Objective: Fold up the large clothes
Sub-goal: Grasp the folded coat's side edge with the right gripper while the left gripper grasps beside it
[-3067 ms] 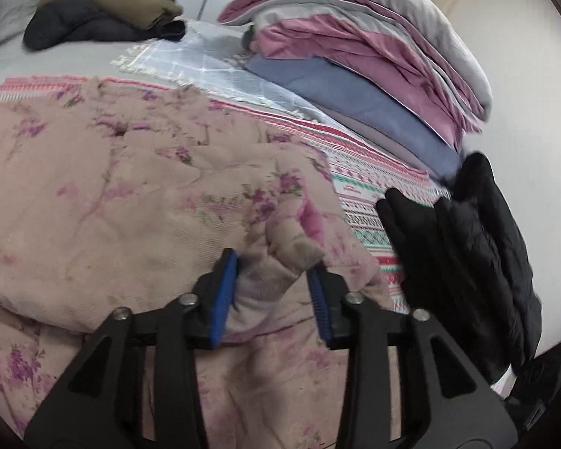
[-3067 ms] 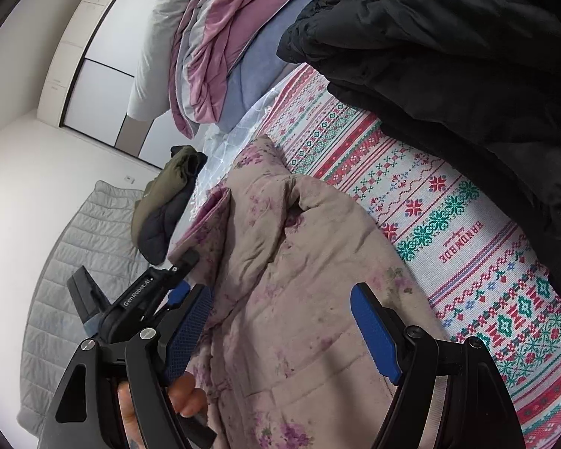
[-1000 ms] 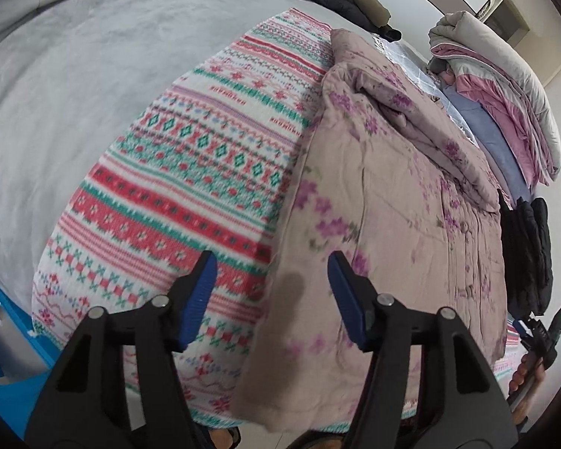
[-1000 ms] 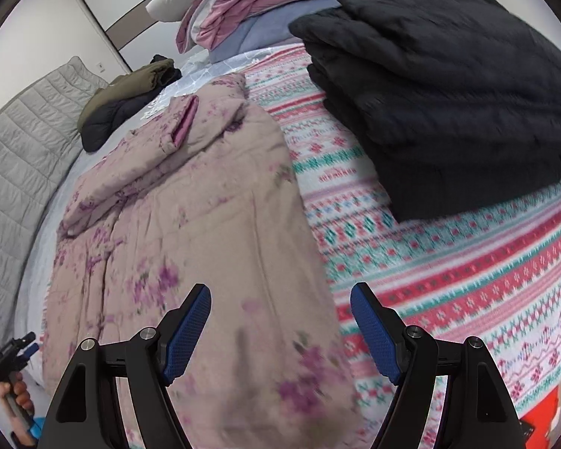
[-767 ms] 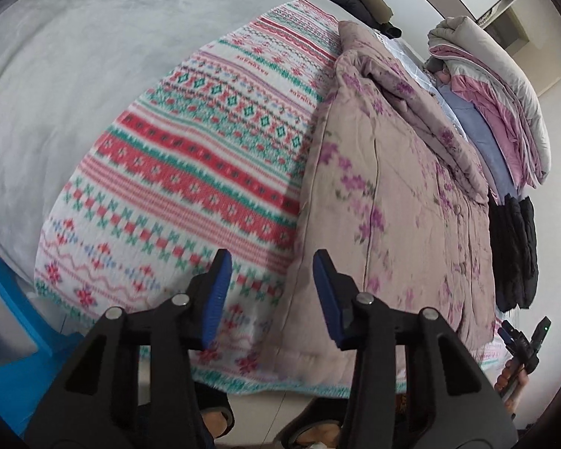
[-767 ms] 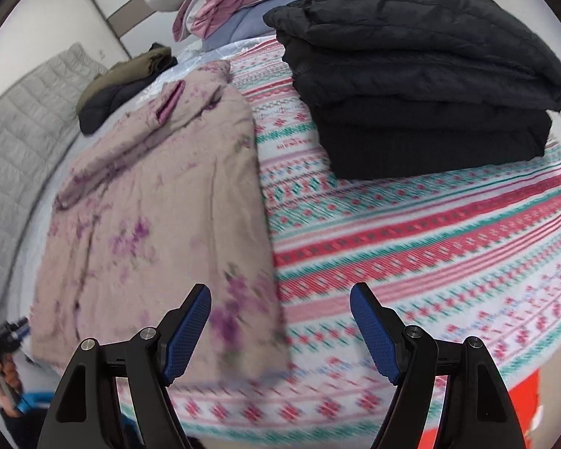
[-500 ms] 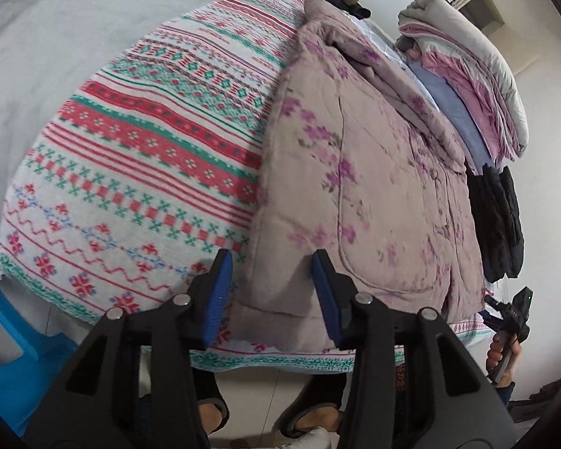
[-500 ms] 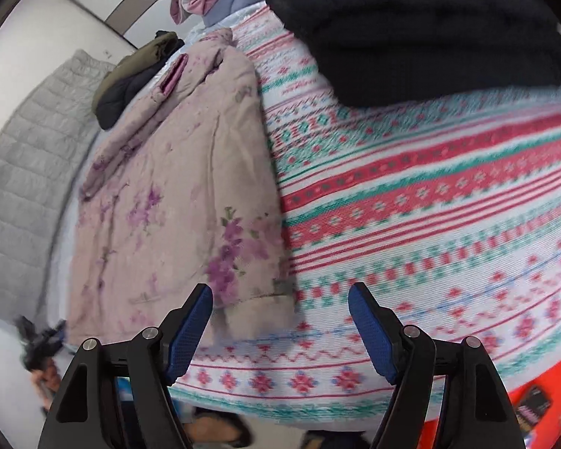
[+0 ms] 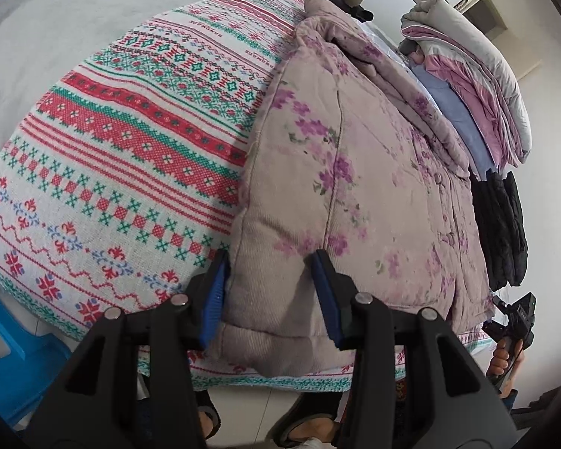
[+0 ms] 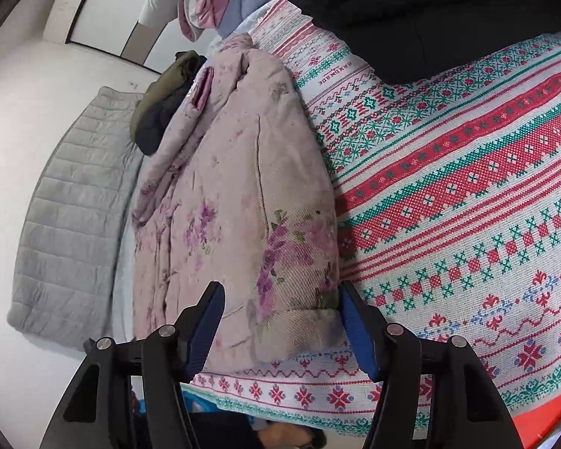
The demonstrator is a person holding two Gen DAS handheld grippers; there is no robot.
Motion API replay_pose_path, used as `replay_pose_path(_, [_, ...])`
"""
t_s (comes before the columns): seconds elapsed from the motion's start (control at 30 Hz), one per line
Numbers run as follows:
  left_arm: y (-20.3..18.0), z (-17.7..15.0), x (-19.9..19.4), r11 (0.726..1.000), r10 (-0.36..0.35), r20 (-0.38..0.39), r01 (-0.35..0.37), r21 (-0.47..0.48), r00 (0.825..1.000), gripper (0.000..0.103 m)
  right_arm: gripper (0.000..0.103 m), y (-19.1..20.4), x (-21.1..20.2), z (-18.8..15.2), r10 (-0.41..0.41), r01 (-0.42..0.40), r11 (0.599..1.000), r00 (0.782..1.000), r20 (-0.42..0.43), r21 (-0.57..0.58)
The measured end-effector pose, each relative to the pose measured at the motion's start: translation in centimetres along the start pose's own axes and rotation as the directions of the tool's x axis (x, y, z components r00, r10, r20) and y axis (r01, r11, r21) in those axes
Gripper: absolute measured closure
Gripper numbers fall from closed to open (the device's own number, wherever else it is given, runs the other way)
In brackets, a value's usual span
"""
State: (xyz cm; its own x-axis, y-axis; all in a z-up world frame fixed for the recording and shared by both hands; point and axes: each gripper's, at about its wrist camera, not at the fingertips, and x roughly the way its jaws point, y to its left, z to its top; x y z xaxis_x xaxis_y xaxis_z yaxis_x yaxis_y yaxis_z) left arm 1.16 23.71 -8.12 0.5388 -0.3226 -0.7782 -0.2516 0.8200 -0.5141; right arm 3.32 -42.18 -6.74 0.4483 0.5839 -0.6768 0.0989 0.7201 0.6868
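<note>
A pink floral padded coat (image 9: 374, 172) lies flat on a red, green and white patterned blanket (image 9: 131, 142), its hem at the bed's near edge. My left gripper (image 9: 269, 293) is shut on the hem's left corner, and the padding bulges between the blue pads. In the right wrist view the same coat (image 10: 235, 194) runs away from me. My right gripper (image 10: 282, 325) straddles the hem's right corner while its jaws are closing. The right pad touches the coat's edge, and the left pad still stands a little off the cloth.
A folded black jacket (image 10: 411, 7) sits on the blanket to the right of the coat. Stacked pink, blue and grey bedding (image 9: 478, 75) and dark garments (image 10: 164, 104) lie at the far end. A blue stool (image 9: 15, 355) and sandalled feet (image 9: 306, 422) are on the floor below.
Both grippers dropped to the coat's near hem. The left jaws narrowed and came onto the left corner; the right jaws narrowed around the right corner.
</note>
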Motion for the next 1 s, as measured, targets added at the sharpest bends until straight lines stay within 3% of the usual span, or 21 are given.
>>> replay_pose_path(0.27, [-0.3, 0.3, 0.4, 1.0, -0.005, 0.023, 0.006, -0.022, 1.0, 0.059, 0.04, -0.6, 1.5, 0.5, -0.021, 0.022, 1.0, 1.0, -0.02, 0.016])
replay_pose_path(0.3, [-0.2, 0.3, 0.1, 0.999, -0.015, 0.051, 0.017, -0.035, 0.999, 0.068, 0.04, -0.5, 1.5, 0.5, -0.013, 0.013, 1.0, 1.0, -0.013, 0.02])
replay_pose_path(0.37, [-0.7, 0.4, -0.7, 0.999, -0.032, 0.095, 0.033, -0.009, 0.995, 0.073, 0.04, -0.1, 1.0, 0.3, 0.013, -0.013, 1.0, 1.0, 0.021, 0.026])
replay_pose_path(0.47, [-1.7, 0.4, -1.6, 0.997, -0.066, 0.142, 0.061, 0.042, 0.988, 0.073, 0.04, 1.0, -0.6, 0.2, 0.105, -0.104, 0.995, 0.991, 0.081, -0.01])
replay_pose_path(0.53, [-1.8, 0.4, -1.2, 0.998, -0.059, 0.124, 0.054, 0.046, 0.991, 0.073, 0.04, 1.5, -0.9, 0.1, 0.125, -0.123, 0.992, 0.988, 0.089, -0.027])
replay_pose_path(0.67, [-1.1, 0.8, 0.2, 0.998, -0.057, 0.082, 0.058, -0.004, 0.995, 0.073, 0.04, 1.0, 1.1, 0.2, 0.041, -0.042, 0.999, 0.998, 0.053, 0.008])
replay_pose_path(0.73, [-1.1, 0.9, -0.1, 0.996, -0.091, 0.094, 0.092, -0.01, 0.991, 0.072, 0.04, 1.2, 1.3, 0.3, 0.058, -0.059, 0.998, 0.996, 0.06, 0.009])
replay_pose_path(0.8, [-1.2, 0.9, -0.3, 0.993, -0.12, 0.099, 0.121, -0.006, 0.988, 0.065, 0.04, 1.7, 1.1, 0.3, 0.085, -0.084, 0.996, 0.994, 0.076, -0.005])
replay_pose_path(0.87, [-1.7, 0.8, 0.2, 0.996, -0.092, 0.088, 0.091, 0.014, 0.992, 0.063, 0.04, 2.1, 1.0, 0.3, 0.088, -0.086, 0.996, 0.993, 0.079, -0.027])
replay_pose_path(1.0, [-1.9, 0.5, 1.4, 0.999, -0.03, 0.056, 0.029, 0.025, 0.998, 0.063, 0.04, 2.0, 2.5, 0.2, 0.017, -0.016, 1.0, 0.999, 0.039, -0.025])
